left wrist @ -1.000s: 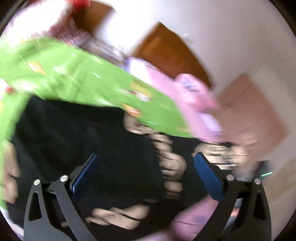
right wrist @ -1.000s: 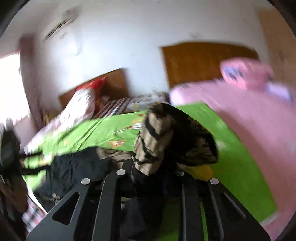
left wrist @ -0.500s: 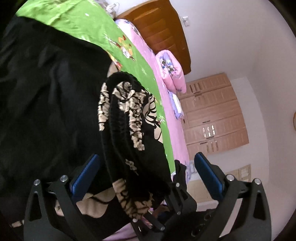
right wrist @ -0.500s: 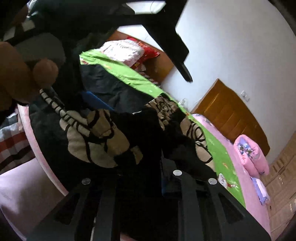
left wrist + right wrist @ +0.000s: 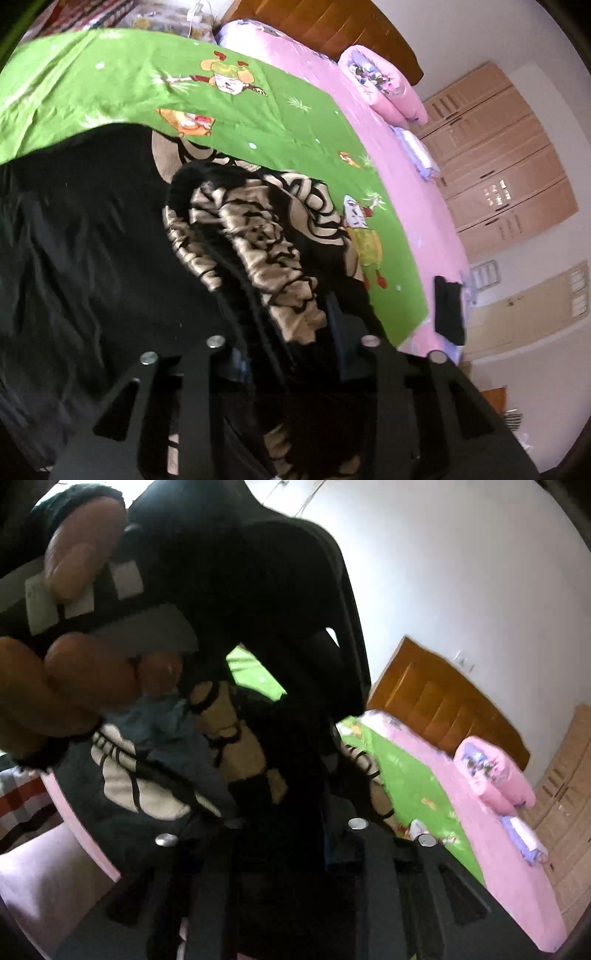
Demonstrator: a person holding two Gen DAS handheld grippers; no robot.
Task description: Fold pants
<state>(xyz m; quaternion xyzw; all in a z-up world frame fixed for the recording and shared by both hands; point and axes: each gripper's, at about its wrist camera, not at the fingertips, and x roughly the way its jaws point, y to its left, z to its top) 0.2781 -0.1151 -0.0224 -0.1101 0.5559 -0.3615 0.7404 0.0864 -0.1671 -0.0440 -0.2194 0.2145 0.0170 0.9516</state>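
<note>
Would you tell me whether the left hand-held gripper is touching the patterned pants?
Touching. The left wrist view shows the left hand-held gripper closing, with the black-and-tan patterned pants bunched between its jaws and pressed against both.

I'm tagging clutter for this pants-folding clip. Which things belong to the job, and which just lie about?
Job:
patterned pants
left gripper, closing on them
right gripper, opening, cloth between
green sheet

Lying about:
pink rolled quilt
wardrobe
headboard

White walls (image 5: pixel 461 572), wooden headboard (image 5: pixel 443 709), tan wardrobe (image 5: pixel 498 155), bed with green sheet (image 5: pixel 110 85), pink quilt (image 5: pixel 480 830).
</note>
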